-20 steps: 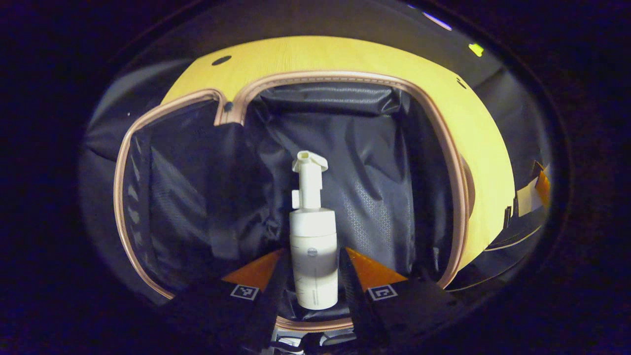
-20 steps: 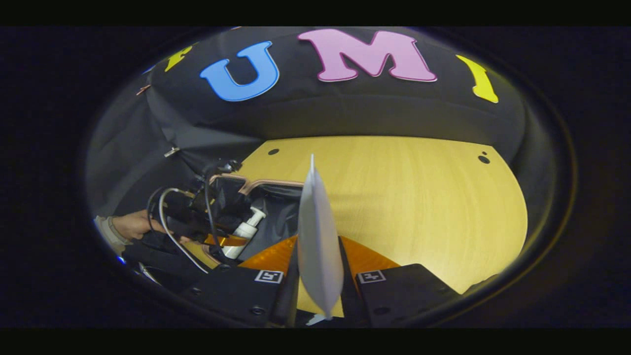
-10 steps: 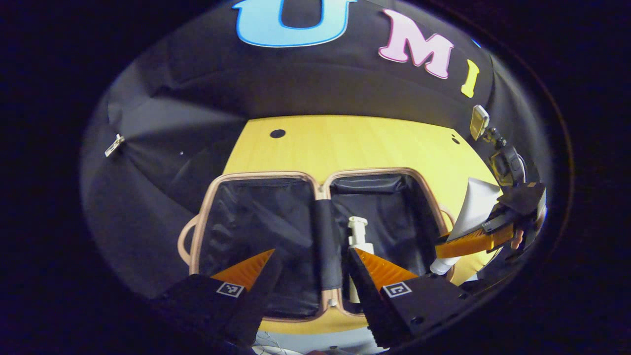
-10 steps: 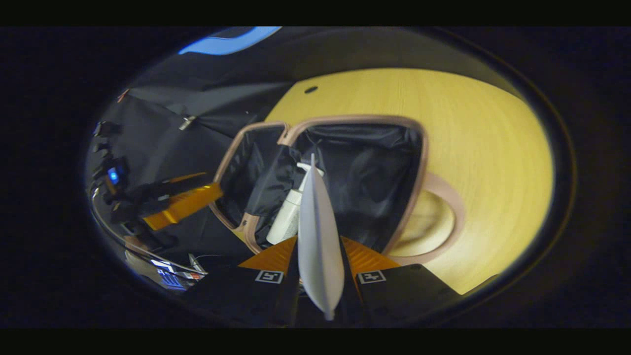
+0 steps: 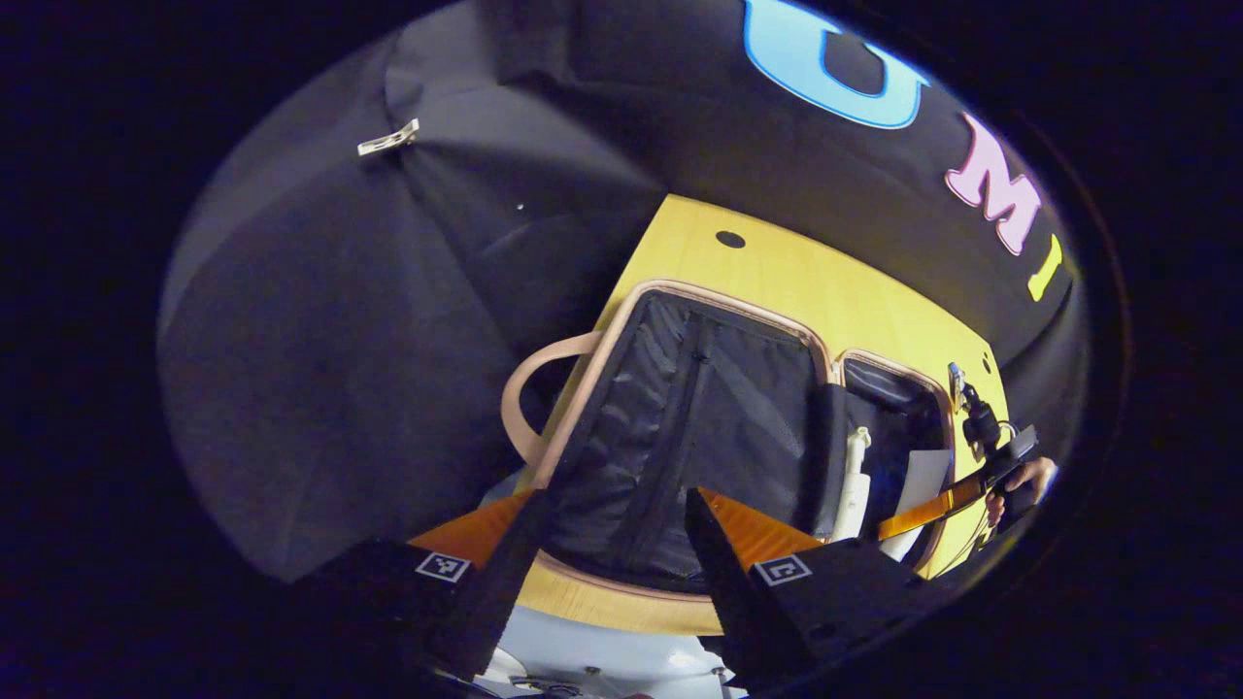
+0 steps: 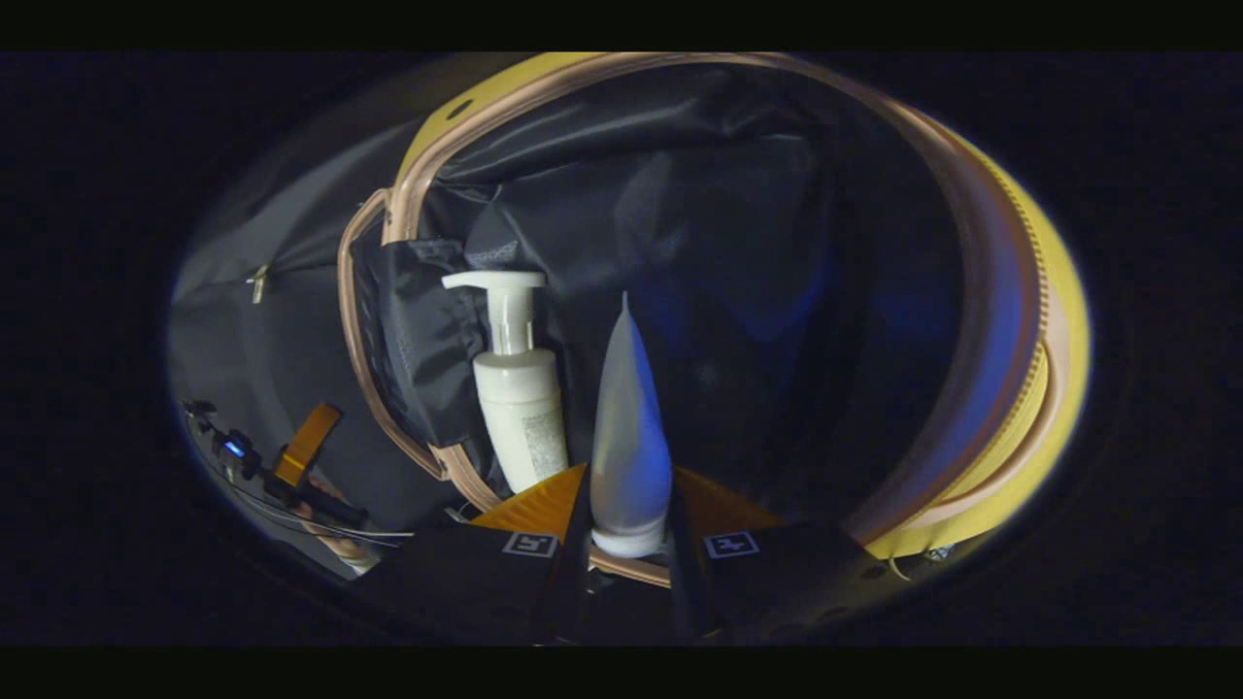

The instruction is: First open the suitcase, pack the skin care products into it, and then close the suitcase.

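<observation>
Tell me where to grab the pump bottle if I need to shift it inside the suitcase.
Grip the pump bottle across its round body, coming down from above. It lies in the suitcase beside the tube; the thin neck and pump head would slip or twist.

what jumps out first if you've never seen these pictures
In the right gripper view, a pale squeeze tube stands clamped in the right tool, poised over the open suitcase and its dark lining. Just left of it, a white pump bottle lies inside that half. In the left gripper view, the left tool is open and holds nothing, above the yellow table.
</observation>
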Demonstrator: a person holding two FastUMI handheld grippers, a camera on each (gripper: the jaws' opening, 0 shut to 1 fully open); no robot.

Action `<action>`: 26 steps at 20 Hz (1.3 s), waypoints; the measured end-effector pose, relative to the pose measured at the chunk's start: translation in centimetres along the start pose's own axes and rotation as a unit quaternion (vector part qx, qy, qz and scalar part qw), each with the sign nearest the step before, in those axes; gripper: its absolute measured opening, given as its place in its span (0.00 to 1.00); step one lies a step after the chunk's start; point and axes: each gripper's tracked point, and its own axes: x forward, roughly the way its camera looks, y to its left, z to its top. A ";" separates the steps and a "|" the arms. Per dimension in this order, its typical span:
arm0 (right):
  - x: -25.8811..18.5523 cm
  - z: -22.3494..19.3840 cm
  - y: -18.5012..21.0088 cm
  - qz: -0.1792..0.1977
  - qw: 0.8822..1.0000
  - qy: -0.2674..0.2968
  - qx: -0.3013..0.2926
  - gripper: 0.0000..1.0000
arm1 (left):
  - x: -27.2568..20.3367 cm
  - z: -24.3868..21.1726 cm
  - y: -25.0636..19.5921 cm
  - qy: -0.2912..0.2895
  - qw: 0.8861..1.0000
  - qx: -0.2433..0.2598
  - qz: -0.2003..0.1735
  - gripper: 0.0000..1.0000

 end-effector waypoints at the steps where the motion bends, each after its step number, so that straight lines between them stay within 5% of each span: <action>1: 0.0 0.2 -0.1 -0.004 1.000 0.000 0.012 0.39 | 0.1 0.3 0.8 0.002 1.000 -0.008 -0.001 0.90; 2: 0.3 0.2 0.3 -0.002 1.000 0.000 0.020 0.34 | 0.4 0.7 1.4 0.001 1.000 -0.012 0.002 0.90; 3: 0.0 0.2 0.7 0.003 1.000 0.001 0.022 0.42 | 1.0 1.0 1.7 0.003 1.000 -0.014 0.004 0.90; 4: -0.4 -0.1 1.0 0.009 1.000 0.004 0.025 0.35 | 1.6 0.8 1.5 0.005 1.000 -0.017 0.009 0.90; 5: -0.9 -0.6 1.5 0.018 0.999 0.013 0.025 0.47 | 2.4 0.9 1.7 0.007 1.000 -0.019 0.011 0.90; 6: -1.6 -0.8 1.9 0.026 0.999 0.013 0.024 0.47 | 2.9 1.2 1.9 0.009 1.000 -0.021 0.013 0.90; 7: -2.2 -1.1 2.1 0.034 0.999 0.007 0.018 0.61 | 3.3 1.4 2.1 0.012 1.000 -0.021 0.015 0.90; 9: -4.3 -1.6 2.2 0.056 0.998 -0.010 -0.008 0.62 | 3.8 2.4 2.5 0.008 1.000 -0.022 0.016 0.90; 10: -5.5 -1.8 2.5 0.073 0.997 -0.031 -0.021 0.74 | 4.0 3.3 2.7 0.003 1.000 -0.024 0.013 0.90; 15: -12.3 -1.6 -0.8 0.105 0.985 -0.131 -0.048 0.74 | 6.1 7.4 6.0 -0.010 0.998 -0.036 0.052 0.90; 18: -14.6 -1.2 -2.8 0.106 0.979 -0.174 -0.024 0.74 | 8.4 7.3 7.7 0.037 0.996 -0.009 0.083 0.90; 21: -16.1 -1.4 -3.5 0.127 0.973 -0.192 0.003 0.74 | 10.8 5.7 8.7 0.104 0.990 0.014 0.097 0.89; 26: -15.9 -3.0 -5.3 0.108 0.975 -0.192 0.007 0.74 | 14.7 4.0 10.6 0.165 0.977 0.038 0.130 0.89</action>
